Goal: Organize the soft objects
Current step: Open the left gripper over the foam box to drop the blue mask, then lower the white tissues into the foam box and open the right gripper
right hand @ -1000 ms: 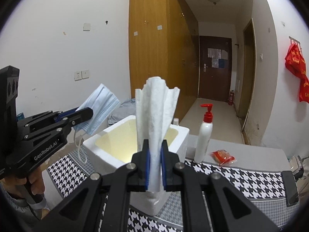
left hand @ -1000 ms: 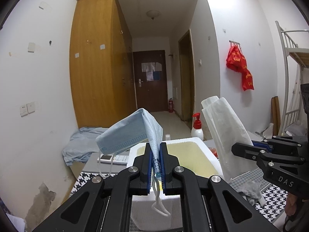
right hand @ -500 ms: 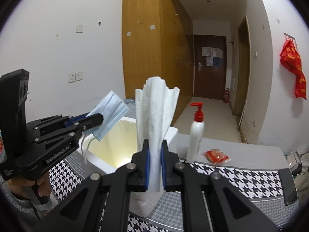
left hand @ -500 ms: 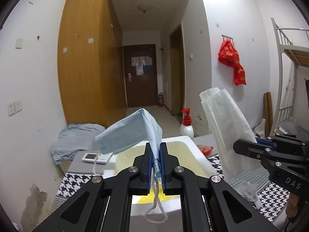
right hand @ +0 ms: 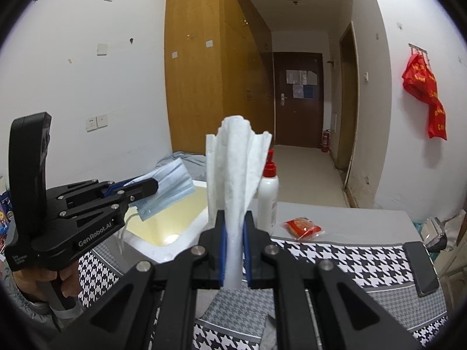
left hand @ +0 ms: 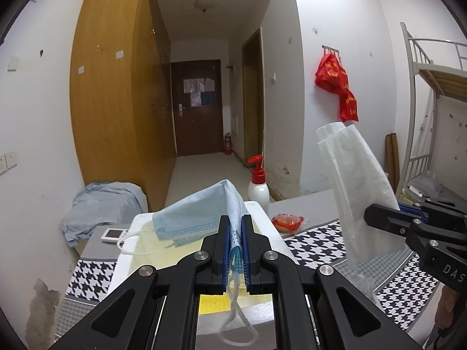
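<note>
Left tongs (left hand: 235,245) and right tongs (right hand: 233,248) both pinched closed, held side by side, pointing forward, each gripping something.

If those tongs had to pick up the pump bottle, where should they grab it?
Judging by its shape, around the white body of the pump bottle, coming level from its open right side. It stands upright; the red pump looks too narrow to hold.

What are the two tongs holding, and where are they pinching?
The left tongs pinch a blue face mask at its folded lower edge, near an ear loop. The right tongs pinch a white tissue near its bottom.
</note>
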`<act>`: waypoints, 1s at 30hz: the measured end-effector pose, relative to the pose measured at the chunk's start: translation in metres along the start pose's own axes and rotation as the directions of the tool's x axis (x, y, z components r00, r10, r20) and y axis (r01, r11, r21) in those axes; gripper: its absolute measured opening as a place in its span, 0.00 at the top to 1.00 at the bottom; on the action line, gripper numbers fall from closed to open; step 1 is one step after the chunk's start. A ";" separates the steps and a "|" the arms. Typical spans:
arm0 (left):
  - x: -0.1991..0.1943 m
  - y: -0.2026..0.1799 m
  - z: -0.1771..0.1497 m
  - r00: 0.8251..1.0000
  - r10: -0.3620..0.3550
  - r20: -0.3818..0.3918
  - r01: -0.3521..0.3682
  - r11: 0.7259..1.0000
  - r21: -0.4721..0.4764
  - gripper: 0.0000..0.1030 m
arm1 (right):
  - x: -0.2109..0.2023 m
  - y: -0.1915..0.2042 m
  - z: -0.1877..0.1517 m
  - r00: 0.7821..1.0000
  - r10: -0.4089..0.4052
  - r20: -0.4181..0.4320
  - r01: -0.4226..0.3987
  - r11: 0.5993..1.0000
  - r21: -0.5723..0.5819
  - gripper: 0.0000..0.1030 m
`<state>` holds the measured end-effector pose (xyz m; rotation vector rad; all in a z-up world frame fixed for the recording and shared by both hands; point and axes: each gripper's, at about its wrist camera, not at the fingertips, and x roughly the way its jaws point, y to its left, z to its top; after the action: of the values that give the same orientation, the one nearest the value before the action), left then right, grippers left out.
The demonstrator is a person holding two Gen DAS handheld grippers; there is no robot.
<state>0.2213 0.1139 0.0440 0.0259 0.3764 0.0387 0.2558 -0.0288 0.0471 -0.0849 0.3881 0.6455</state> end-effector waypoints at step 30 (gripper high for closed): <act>-0.030 0.035 -0.008 0.980 0.187 0.072 -0.184 0.982 -0.047 0.01 | 0.010 0.021 0.003 0.999 0.038 0.001 -0.038 0.999 -0.022 0.87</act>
<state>0.1889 0.1476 0.0483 0.0233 0.2956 0.2296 0.2515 -0.0059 0.0469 -0.0986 0.3823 0.6875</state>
